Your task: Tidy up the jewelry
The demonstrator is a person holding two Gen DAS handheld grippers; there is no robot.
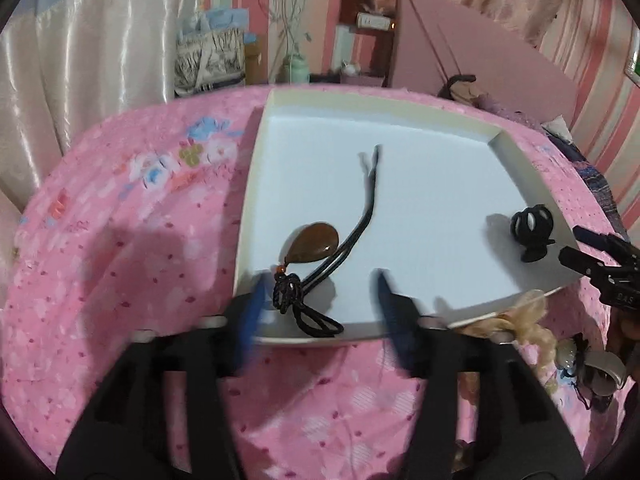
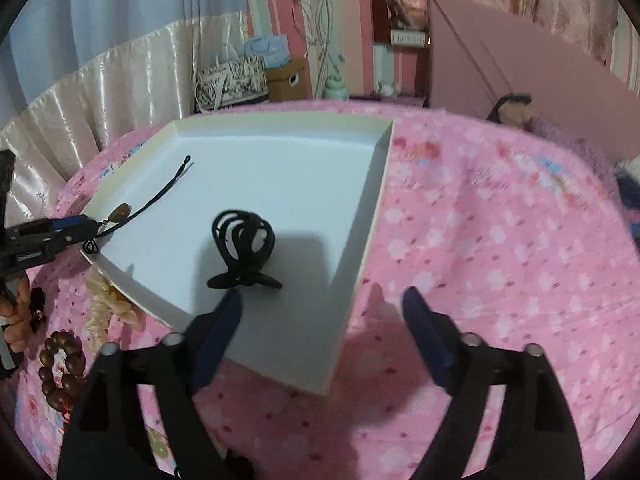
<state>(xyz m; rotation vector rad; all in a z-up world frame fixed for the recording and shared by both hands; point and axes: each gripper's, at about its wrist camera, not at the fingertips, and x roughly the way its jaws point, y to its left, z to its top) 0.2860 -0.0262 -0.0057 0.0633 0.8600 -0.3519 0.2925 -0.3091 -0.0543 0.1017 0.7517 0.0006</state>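
A shallow white tray (image 1: 400,120) lies on the pink bedspread; it also shows in the right wrist view (image 2: 360,240). In it lie a brown teardrop pendant (image 1: 314,246) on a black cord (image 1: 370,200) and a black claw hair clip (image 1: 530,236). My left gripper (image 1: 320,304) is open, its tips over the tray's near edge on either side of the cord's knot. My right gripper (image 2: 322,312) is open and empty, just in front of the hair clip (image 2: 244,248), with the tray's right wall between its fingers. The pendant (image 2: 120,213) sits by the left gripper's tip (image 2: 70,226).
Loose jewelry lies on the bedspread by the tray's near corner: a cream shell necklace (image 2: 108,304), a brown bead bracelet (image 2: 62,364), a dark piece (image 1: 600,376). A pink board (image 2: 520,60) and boxes (image 2: 232,76) stand beyond the bed. Bare bedspread (image 2: 500,260) lies right of the tray.
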